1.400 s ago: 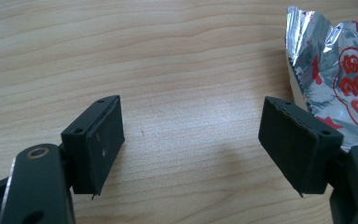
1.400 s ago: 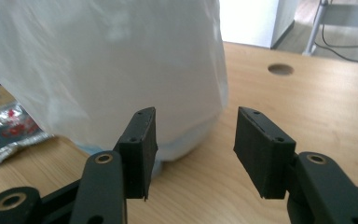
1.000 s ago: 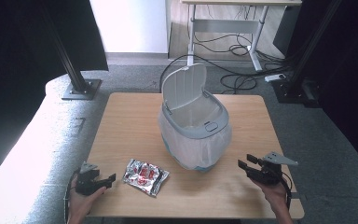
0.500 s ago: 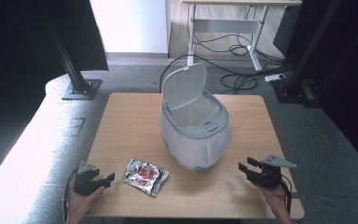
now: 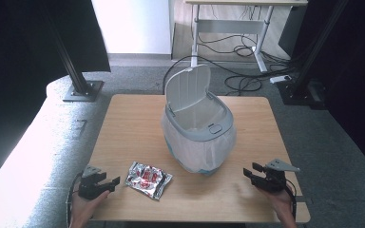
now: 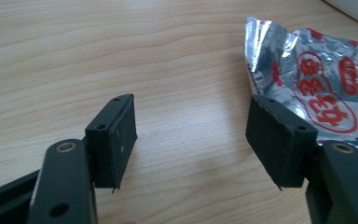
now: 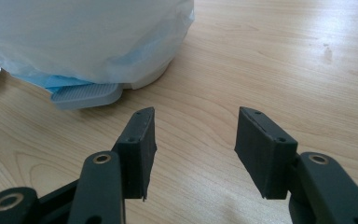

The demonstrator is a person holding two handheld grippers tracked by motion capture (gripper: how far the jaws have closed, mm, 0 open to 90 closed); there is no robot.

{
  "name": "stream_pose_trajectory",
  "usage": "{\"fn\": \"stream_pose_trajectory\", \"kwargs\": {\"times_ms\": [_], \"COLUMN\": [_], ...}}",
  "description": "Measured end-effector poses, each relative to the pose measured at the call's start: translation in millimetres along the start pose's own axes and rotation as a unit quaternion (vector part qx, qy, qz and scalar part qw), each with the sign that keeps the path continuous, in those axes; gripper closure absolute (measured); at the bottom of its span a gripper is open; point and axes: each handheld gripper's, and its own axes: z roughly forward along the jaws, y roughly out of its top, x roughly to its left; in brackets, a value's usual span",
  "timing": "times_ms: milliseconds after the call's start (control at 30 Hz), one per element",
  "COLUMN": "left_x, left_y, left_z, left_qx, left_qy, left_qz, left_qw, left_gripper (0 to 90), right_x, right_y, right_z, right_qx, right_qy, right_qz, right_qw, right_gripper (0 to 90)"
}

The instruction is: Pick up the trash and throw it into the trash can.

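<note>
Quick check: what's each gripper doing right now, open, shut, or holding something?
Left gripper: open, jaws have just been closing a little, nothing between them; foil wrapper lies just ahead.
Right gripper: open, holding nothing, near the bin.

Lab, black camera stands, desk cables

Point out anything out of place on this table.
One thing: a crumpled foil wrapper lies on the table beside the open bin, not in it. The left gripper sits open just short of it.
</note>
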Motion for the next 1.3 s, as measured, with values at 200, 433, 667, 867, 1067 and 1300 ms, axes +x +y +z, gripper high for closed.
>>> {"fn": "stream_pose_trajectory", "kwargs": {"times_ms": [200, 433, 667, 867, 1067, 1300], "left_x": [-8.1, -17.6, -28.4, -34.4, -38.1, -38.8], "left_y": [0.9, 3.8, 5.4, 5.0, 2.8, 2.5], "left_z": [4.4, 8.1, 14.1, 21.6, 24.4, 25.1], "left_qx": [0.009, 0.008, 0.015, 0.033, 0.041, 0.037], "left_qy": [-0.01, -0.026, -0.04, -0.043, -0.039, -0.013], "left_qz": [0.01, 0.011, 0.018, 0.024, 0.033, 0.039], "left_qw": [0.9999, 0.9996, 0.9989, 0.9982, 0.9979, 0.9985], "left_gripper": [36.3, 37.7, 39.8, 45.7, 52.1, 68.4], "right_x": [1.1, 1.6, 1.9, 2.7, 2.1, 1.7], "right_y": [-0.9, -1.5, -1.8, -2.0, -2.0, -2.5], "right_z": [1.2, 2.4, 2.6, 3.3, 2.8, 3.4], "right_qx": [0.005, 0.011, 0.013, 0.014, 0.013, 0.014], "right_qy": [-0.002, -0.008, -0.009, -0.009, -0.01, -0.012], "right_qz": [0.001, -0.003, -0.002, -0.003, -0.002, -0.002], "right_qw": [1.0, 0.9999, 0.9999, 0.9999, 0.9999, 0.9998], "right_gripper": [46.7, 46.2, 46.2, 46.2, 46.2, 46.2]}}
